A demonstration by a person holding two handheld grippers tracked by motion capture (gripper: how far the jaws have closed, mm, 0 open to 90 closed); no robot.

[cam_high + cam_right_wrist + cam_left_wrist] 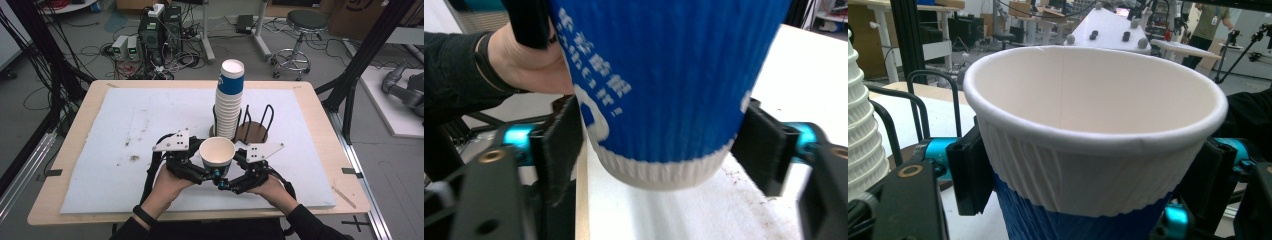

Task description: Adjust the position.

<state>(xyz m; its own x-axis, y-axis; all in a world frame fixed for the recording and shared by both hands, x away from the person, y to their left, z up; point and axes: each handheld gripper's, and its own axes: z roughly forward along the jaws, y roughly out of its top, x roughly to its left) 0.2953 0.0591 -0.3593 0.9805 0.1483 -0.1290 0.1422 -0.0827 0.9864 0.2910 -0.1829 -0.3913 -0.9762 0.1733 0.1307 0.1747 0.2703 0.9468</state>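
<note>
Both tools clamp one paper cup (217,152), the left gripper (1088,175) squeezing its ribbed wall just under the rim and the right gripper (659,145) near its base, held above the table (80,135) before the cup stack (229,100); it looks light, crushable, best held low on the stiff ribbing.

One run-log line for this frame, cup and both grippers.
paper cup: upright, off table | left gripper: jaws on upper wall | right gripper: jaws beside base | cup stack: in rack
</note>
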